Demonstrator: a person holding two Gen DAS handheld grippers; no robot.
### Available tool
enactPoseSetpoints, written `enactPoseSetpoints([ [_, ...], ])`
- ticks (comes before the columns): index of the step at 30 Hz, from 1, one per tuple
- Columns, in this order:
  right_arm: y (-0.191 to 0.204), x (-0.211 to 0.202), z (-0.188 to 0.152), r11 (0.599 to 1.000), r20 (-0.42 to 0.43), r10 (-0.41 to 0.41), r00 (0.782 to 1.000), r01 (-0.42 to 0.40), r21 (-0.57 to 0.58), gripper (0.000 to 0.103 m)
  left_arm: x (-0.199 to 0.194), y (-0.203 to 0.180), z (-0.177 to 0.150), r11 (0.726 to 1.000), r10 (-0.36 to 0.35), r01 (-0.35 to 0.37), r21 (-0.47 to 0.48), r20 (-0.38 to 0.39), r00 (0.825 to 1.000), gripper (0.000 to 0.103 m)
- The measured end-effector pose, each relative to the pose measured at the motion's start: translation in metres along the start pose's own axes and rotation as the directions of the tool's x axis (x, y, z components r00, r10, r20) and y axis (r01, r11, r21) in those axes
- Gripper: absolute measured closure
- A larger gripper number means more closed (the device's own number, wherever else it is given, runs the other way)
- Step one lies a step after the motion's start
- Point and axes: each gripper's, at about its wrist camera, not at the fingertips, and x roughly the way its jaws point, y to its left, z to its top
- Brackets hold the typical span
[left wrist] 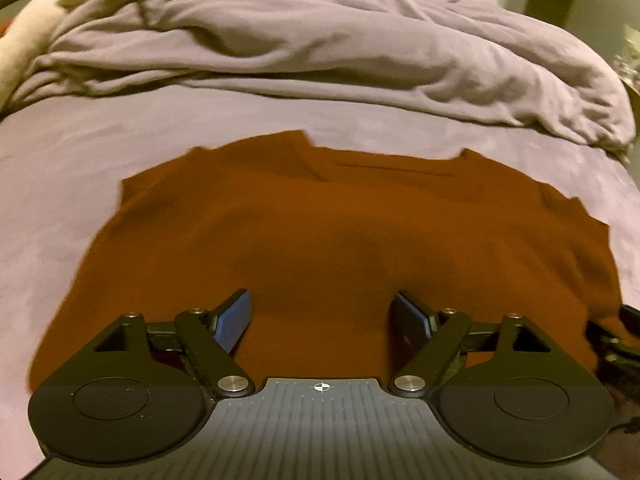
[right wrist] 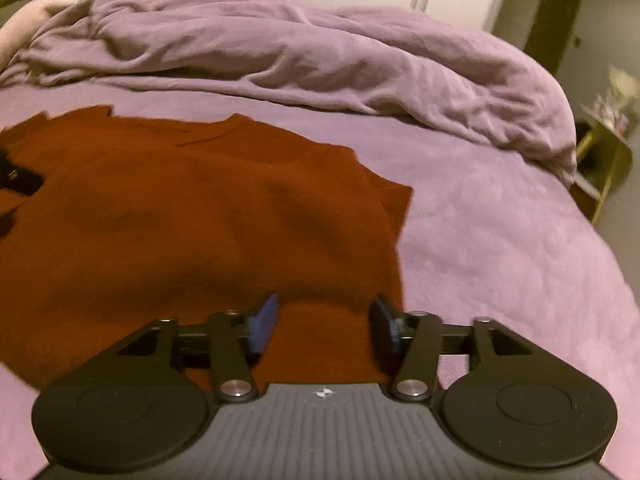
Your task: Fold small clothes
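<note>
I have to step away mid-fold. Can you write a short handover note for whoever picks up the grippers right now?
Left gripper: open, holding nothing, above the near part of the rust-brown shirt.
Right gripper: open, nothing pinched, above the shirt's near right corner.
Shirt lies spread on the purple bed cover; crumpled duvet behind it.
Done: shirt laid out, mild wrinkles.
Left: the folds themselves.

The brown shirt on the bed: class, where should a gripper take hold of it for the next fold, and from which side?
Probably the shirt's free right edge near the corner, approached from the bare sheet. It lies flat; that edge is exposed and slightly raised.
</note>
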Motion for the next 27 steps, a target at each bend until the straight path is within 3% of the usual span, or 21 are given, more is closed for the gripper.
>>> enactPoseSetpoints([
  [3, -0.014, -0.016, -0.002, 0.994, -0.009, 0.024, 1.0, -0.023, 0.106, 0.045, -0.02, 0.022, -0.012, 0.998, -0.028, 0.029, -0.049, 0.006, 1.0, 0.021],
  [7, -0.021, -0.045, -0.02, 0.988, 0.003, 0.017, 1.0, -0.017, 0.15, 0.044, -0.052, 0.056, -0.037, 0.986, -0.101, 0.101, -0.135, 0.011, 0.995, 0.021],
  [14, -0.019, -0.076, -0.04, 0.98, -0.006, 0.023, 1.0, -0.022, 0.198, 0.044, -0.073, 0.093, -0.069, 0.976, -0.078, 0.069, -0.206, -0.033, 0.996, 0.019],
  [16, -0.018, -0.081, -0.043, 0.975, -0.008, 0.038, 0.999, -0.035, 0.219, 0.044, -0.07, 0.103, -0.075, 0.961, -0.112, 0.097, -0.259, -0.044, 0.993, 0.019],
  [20, -0.016, -0.089, -0.046, 0.973, 0.004, 0.024, 1.0, -0.024, 0.232, 0.044, -0.058, 0.13, -0.081, 0.895, -0.21, 0.179, -0.408, -0.031, 0.977, 0.019],
  [24, -0.012, -0.09, -0.048, 0.966, 0.002, 0.041, 0.999, -0.04, 0.256, 0.045, -0.045, 0.152, -0.078, 0.812, -0.265, 0.249, -0.528, 0.046, 0.963, 0.021],
  [27, -0.003, -0.09, -0.048, 0.967, 0.012, 0.055, 0.998, -0.056, 0.247, 0.05, -0.031, 0.166, -0.073, 0.751, -0.3, 0.288, -0.594, 0.082, 0.95, 0.027],
])
